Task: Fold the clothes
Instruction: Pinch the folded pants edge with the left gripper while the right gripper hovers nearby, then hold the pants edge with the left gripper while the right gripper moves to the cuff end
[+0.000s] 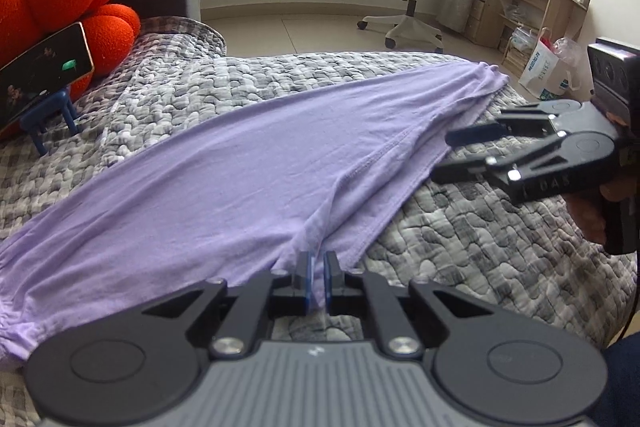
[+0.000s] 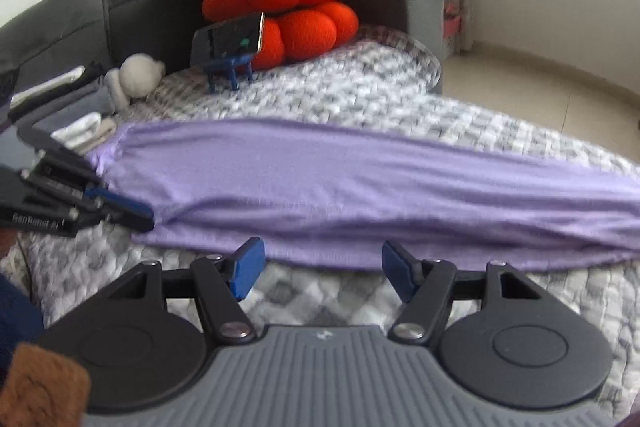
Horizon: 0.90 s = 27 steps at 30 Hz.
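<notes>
Cloth first: purple garment (image 1: 248, 163) lies in a long band across our grey quilt (image 1: 480, 227), its long axis running side to side before us. Our left gripper (image 1: 319, 273) pinches its near edge at the left end, pads pressed together on a fold, angled down. Our right gripper (image 2: 322, 269) is spread and empty, just short of the same edge, tilted down more shallowly. We judge it should bite next.

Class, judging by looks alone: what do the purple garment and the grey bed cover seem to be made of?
Purple garment: thin, matte knit, probably cotton jersey; it drapes in soft folds with a stitched seam. Grey bed cover: quilted, padded fabric; puffy stitched cells, matte.
</notes>
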Each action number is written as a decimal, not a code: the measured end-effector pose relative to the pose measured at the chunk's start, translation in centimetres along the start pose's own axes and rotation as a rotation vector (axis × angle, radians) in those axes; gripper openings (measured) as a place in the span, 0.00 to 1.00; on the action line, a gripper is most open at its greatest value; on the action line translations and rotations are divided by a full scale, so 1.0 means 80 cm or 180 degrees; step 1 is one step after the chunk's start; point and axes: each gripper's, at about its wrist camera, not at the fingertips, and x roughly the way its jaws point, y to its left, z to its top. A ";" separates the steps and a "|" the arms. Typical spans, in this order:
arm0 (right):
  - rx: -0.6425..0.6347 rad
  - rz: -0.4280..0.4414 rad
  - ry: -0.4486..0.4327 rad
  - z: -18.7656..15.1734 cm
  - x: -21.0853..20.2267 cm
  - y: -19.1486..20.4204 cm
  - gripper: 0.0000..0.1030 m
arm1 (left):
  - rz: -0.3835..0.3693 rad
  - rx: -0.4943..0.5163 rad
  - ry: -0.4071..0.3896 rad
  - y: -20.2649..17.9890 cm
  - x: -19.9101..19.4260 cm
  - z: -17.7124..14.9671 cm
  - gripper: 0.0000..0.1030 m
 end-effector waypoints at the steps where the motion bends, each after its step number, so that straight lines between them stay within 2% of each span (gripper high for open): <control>1: 0.0051 -0.0013 -0.0064 0.005 0.002 -0.002 0.67 | -0.0019 -0.0004 -0.0007 0.000 0.001 0.001 0.06; 3: 0.0149 -0.0009 -0.0137 0.013 0.009 -0.005 0.67 | -0.0067 0.0023 -0.0009 -0.003 0.004 0.003 0.06; 7: 0.0150 -0.0024 0.0125 0.009 0.026 -0.010 0.67 | -0.0112 0.0279 0.0125 -0.010 0.009 -0.004 0.06; 9: 0.0248 -0.0006 0.0094 0.000 0.014 -0.020 0.67 | -0.0215 0.0376 0.0139 -0.008 0.001 -0.010 0.06; 12: 0.0401 0.0023 0.0035 -0.013 -0.006 -0.036 0.67 | -0.0302 0.0282 0.0125 0.003 -0.007 -0.010 0.06; 15: 0.0717 -0.0239 -0.0146 -0.013 -0.022 -0.067 0.67 | -0.0324 0.0140 -0.0001 0.011 -0.012 0.001 0.07; 16: 0.0832 -0.0329 -0.0214 -0.012 -0.027 -0.077 0.67 | -0.0307 0.0098 -0.0028 0.013 -0.011 0.004 0.12; 17: 0.0972 -0.0376 -0.0264 -0.010 -0.031 -0.090 0.67 | -0.0273 0.0062 -0.0042 0.015 -0.008 0.008 0.18; 20: 0.1427 -0.0614 -0.0402 -0.008 -0.039 -0.128 0.67 | -0.0132 0.0046 -0.0045 0.014 0.002 0.015 0.21; 25: 0.2806 -0.0932 -0.0800 -0.037 -0.074 -0.216 0.67 | -0.0163 0.0285 0.0022 0.004 0.013 0.007 0.22; 27: 0.3162 -0.1004 -0.0994 -0.047 -0.092 -0.243 0.67 | -0.0169 0.0434 0.0073 -0.001 0.016 0.002 0.22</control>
